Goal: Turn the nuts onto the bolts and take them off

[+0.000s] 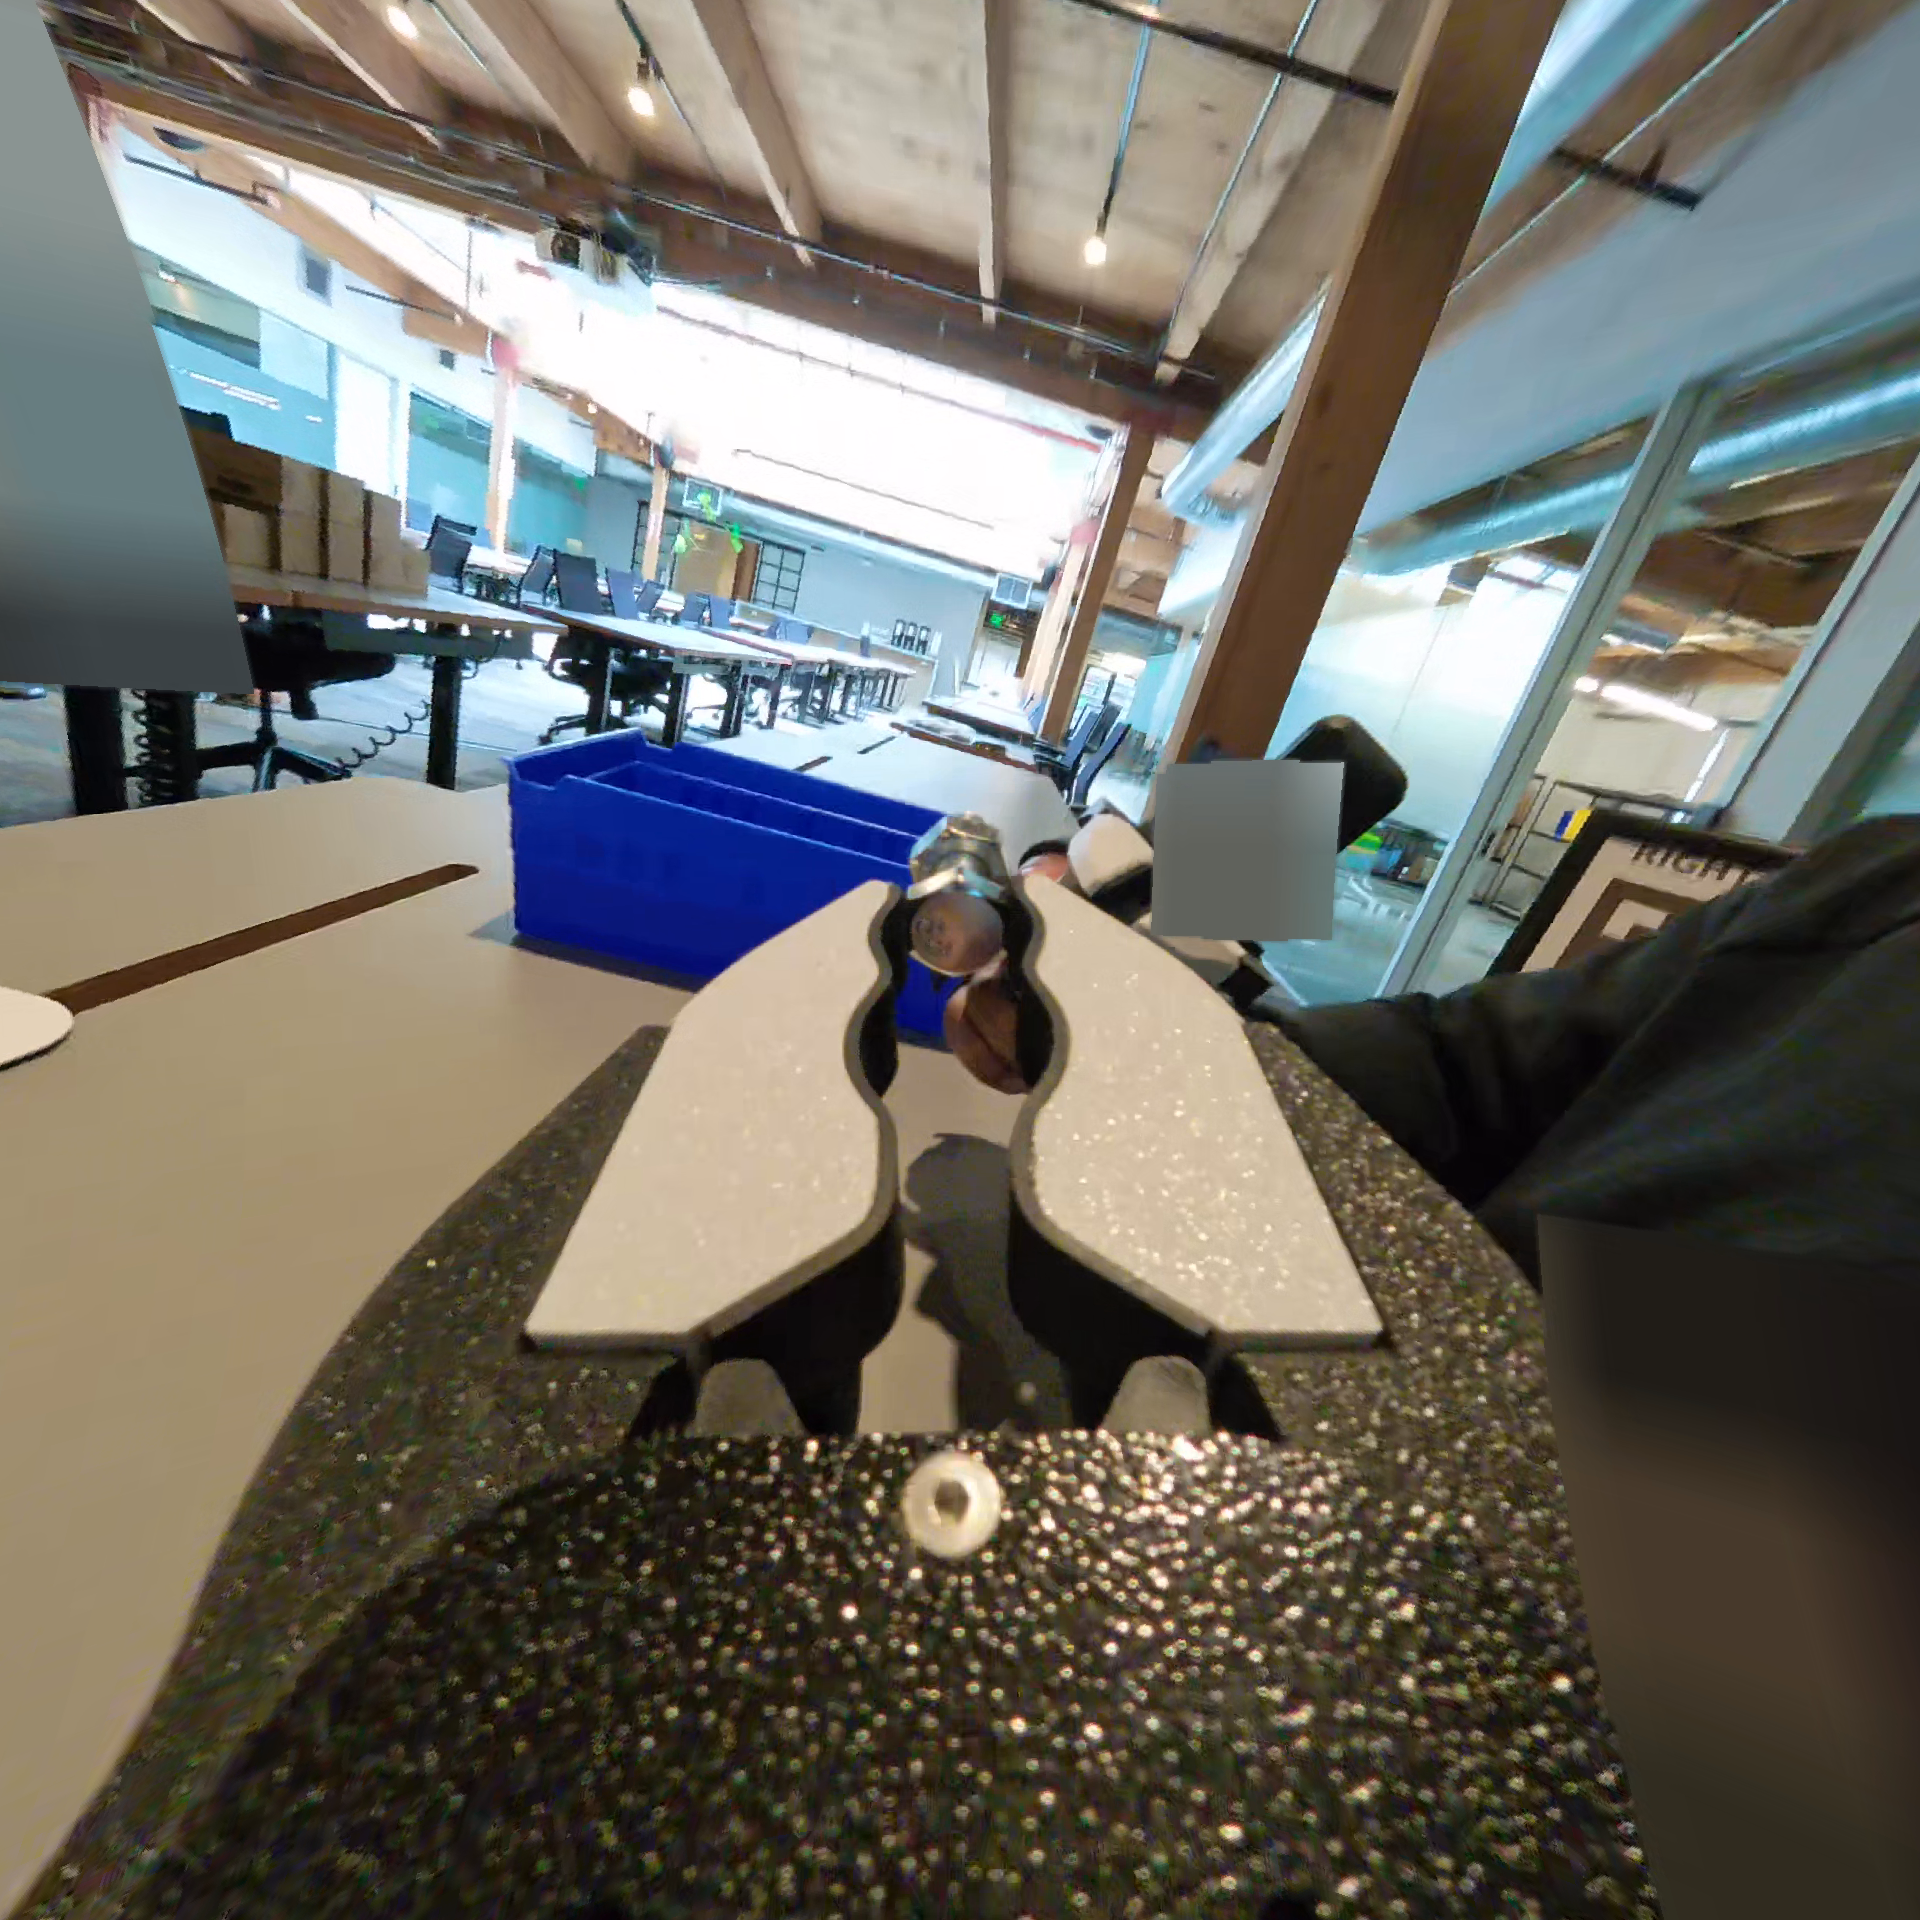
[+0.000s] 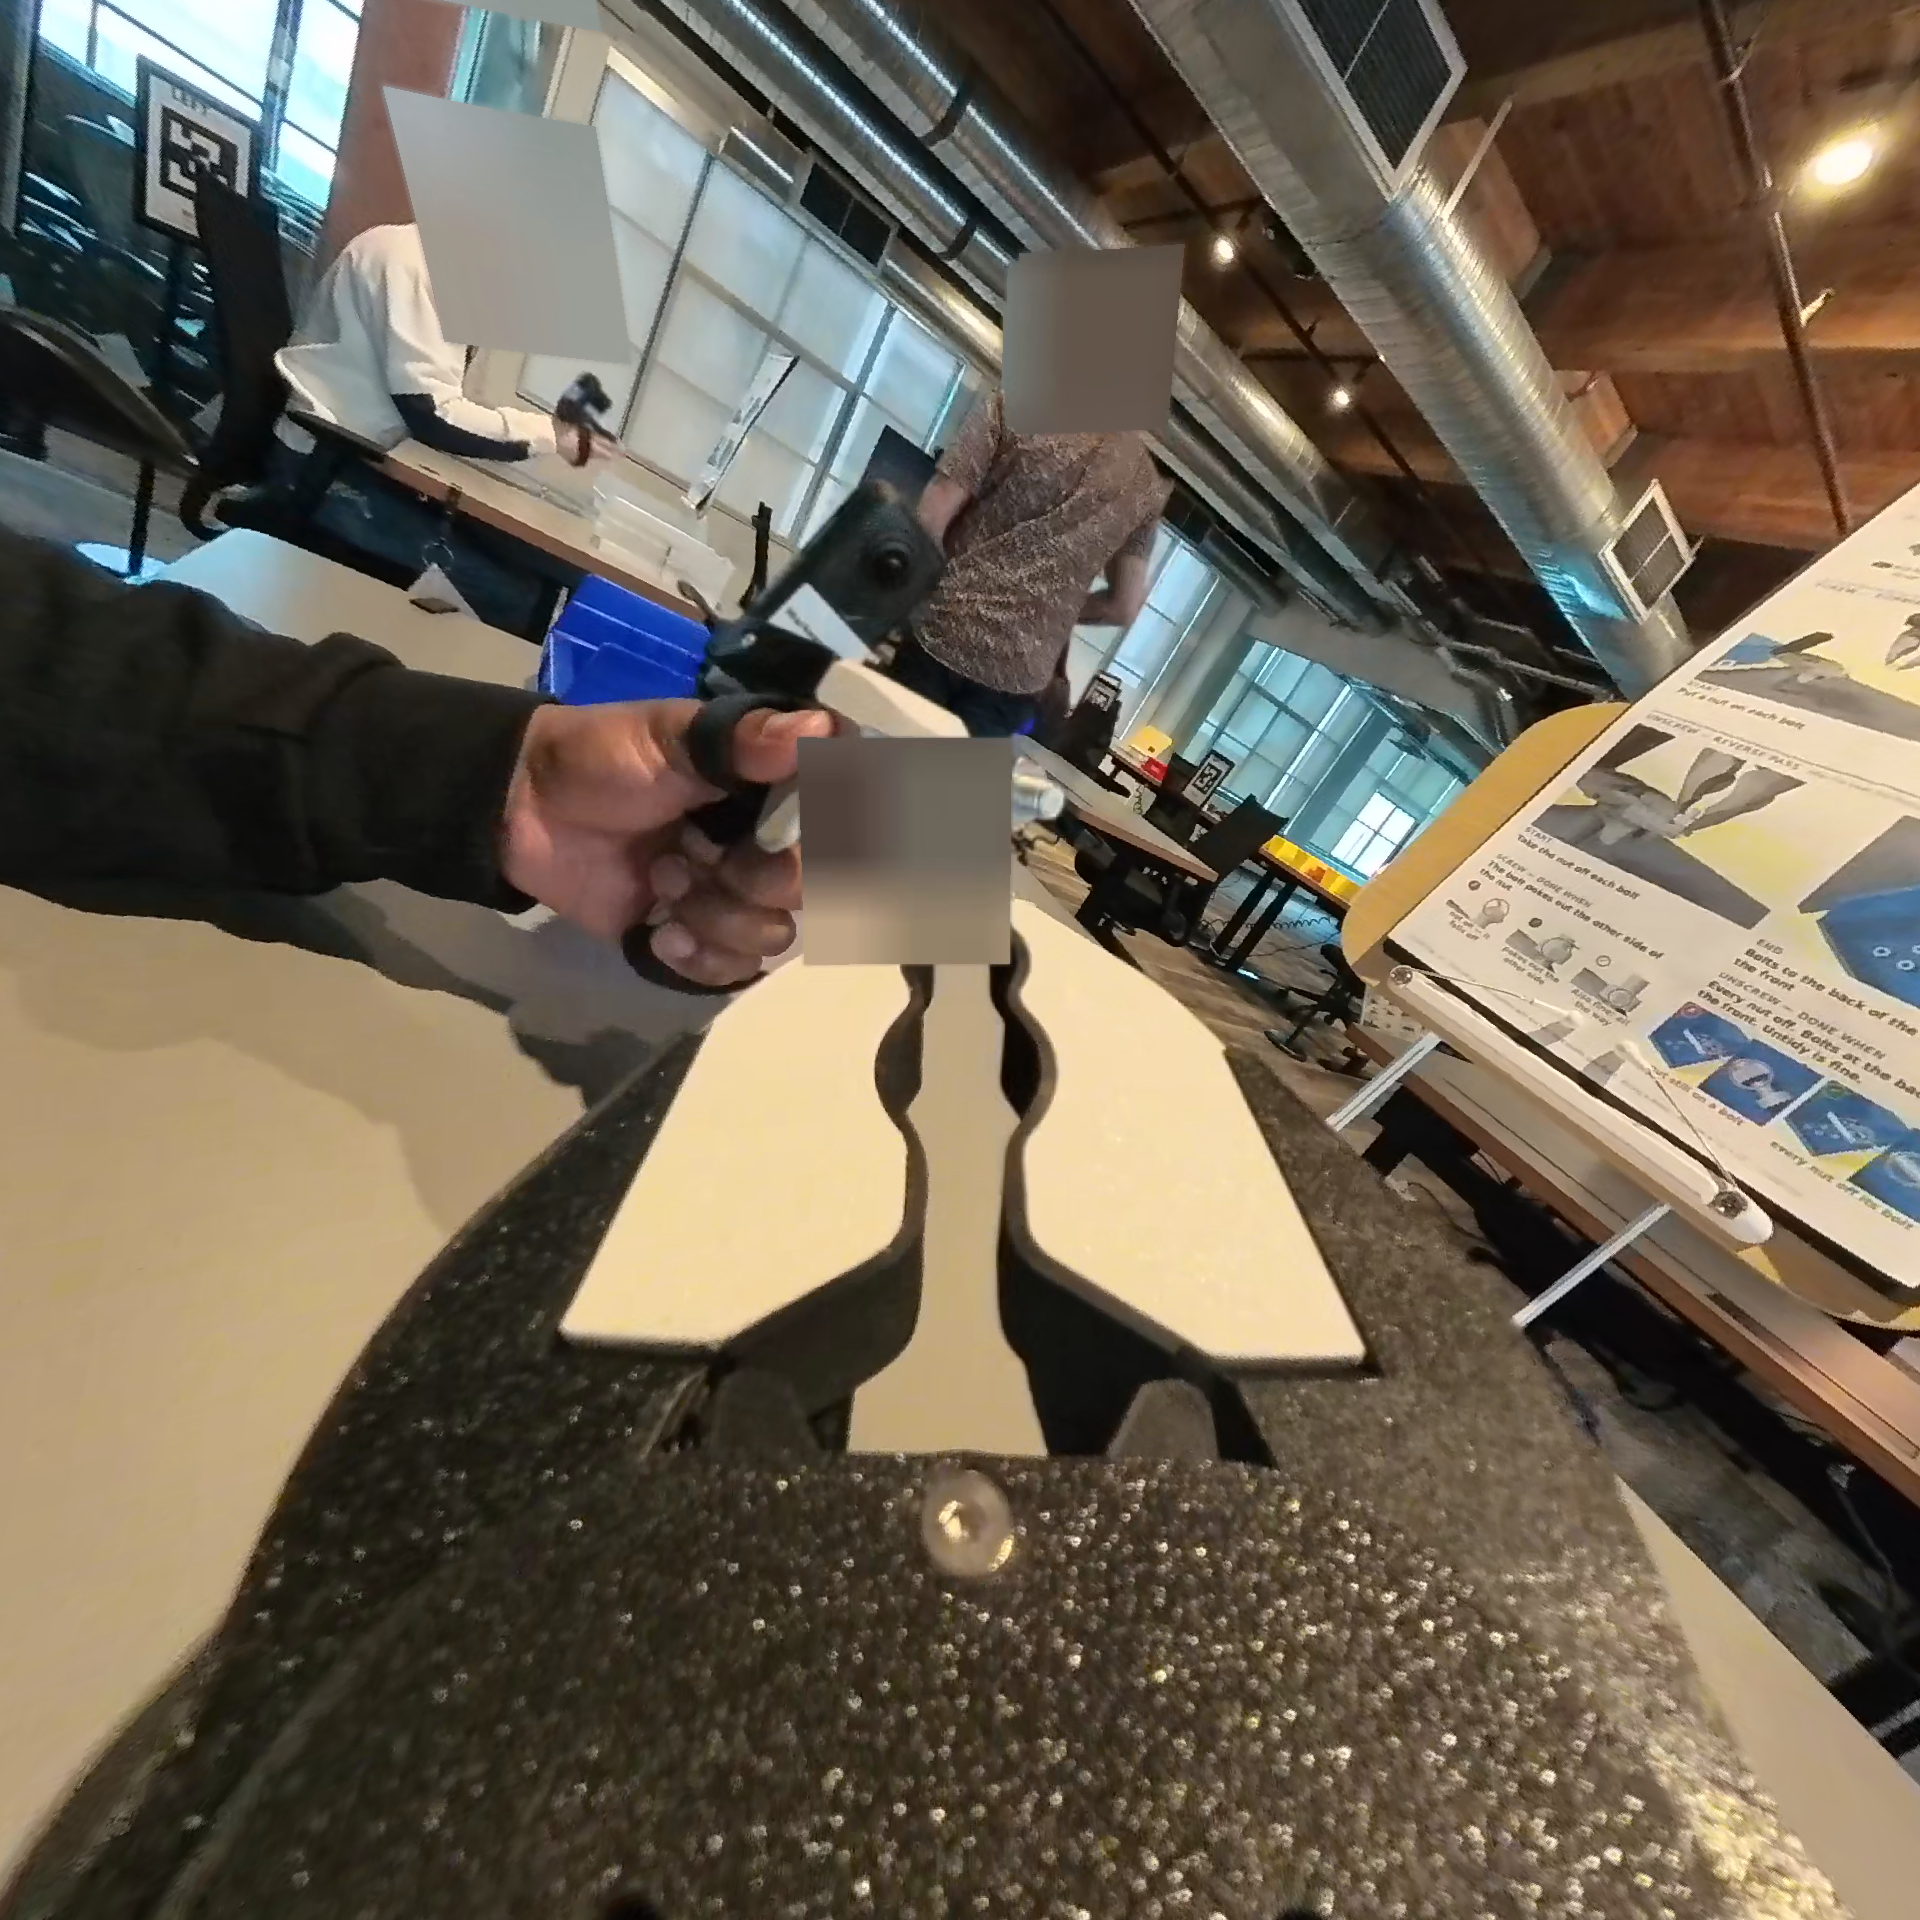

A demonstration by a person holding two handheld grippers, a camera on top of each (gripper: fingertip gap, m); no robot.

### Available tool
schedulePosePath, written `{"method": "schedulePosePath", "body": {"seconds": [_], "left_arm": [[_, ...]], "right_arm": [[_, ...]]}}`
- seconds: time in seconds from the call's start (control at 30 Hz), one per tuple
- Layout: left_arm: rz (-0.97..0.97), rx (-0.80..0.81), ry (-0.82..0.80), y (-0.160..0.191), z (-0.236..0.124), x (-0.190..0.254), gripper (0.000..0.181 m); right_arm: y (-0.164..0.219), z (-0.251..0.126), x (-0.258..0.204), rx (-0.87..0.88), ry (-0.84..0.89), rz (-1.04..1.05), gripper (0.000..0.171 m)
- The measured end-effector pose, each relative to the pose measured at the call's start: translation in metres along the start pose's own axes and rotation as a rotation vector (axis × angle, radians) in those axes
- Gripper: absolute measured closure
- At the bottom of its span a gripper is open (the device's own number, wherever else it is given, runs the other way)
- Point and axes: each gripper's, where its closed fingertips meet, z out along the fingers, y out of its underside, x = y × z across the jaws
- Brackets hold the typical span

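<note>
My left gripper (image 1: 958,925) is shut on the round head of a silver bolt (image 1: 954,928) and holds it above the grey table (image 1: 260,1091). A silver nut (image 1: 961,844) sits on the bolt's shaft just beyond my fingertips. My right gripper's pale fingers (image 1: 1107,862) show close to the right of the nut, partly behind a blurred patch. In the right wrist view my right gripper (image 2: 963,982) has its jaws a narrow gap apart, with the tips hidden by a patch. A hand (image 2: 623,831) holds the left gripper there, and a silver end (image 2: 1039,798) pokes out past the patch.
A blue bin (image 1: 707,862) stands on the table behind the bolt and also shows in the right wrist view (image 2: 613,649). An instruction board (image 2: 1714,935) leans at the right. Two people (image 2: 1039,561) are at tables farther back. A dark sleeve (image 1: 1610,1060) crosses at the right.
</note>
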Motion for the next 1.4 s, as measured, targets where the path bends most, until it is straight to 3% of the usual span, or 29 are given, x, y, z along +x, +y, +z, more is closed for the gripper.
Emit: {"method": "schedulePosePath", "body": {"seconds": [0.17,0.33,0.5,0.63,0.8,0.93,1.03,1.4], "left_arm": [[0.218,-0.178,-0.129,0.017,0.004,-0.007,0.164],[0.186,-0.080,-0.114,0.003,0.004,-0.001,0.164],[0.287,-0.157,-0.206,0.010,0.002,-0.011,0.164],[0.217,-0.079,-0.158,0.002,0.003,-0.005,0.163],[0.297,-0.170,-0.159,0.013,0.006,-0.003,0.164],[0.175,-0.105,-0.019,0.010,0.011,0.012,0.164],[0.134,-0.145,0.016,0.019,0.012,0.014,0.164],[0.079,-0.260,0.123,0.035,0.018,0.031,0.164]], "right_arm": [[-0.002,0.000,0.002,-0.003,0.019,-0.023,0.156],[-0.006,-0.001,0.007,0.035,0.021,0.088,0.153],[-0.006,-0.002,0.011,0.059,0.015,0.168,0.152],[-0.007,-0.001,0.008,0.045,0.015,0.135,0.152],[-0.007,-0.001,0.010,0.075,-0.004,0.214,0.151],[-0.005,-0.002,0.008,0.050,-0.009,0.176,0.151],[-0.004,-0.001,0.007,0.045,-0.020,0.174,0.150],[0.005,0.003,-0.007,-0.085,-0.072,-0.086,0.132]]}}
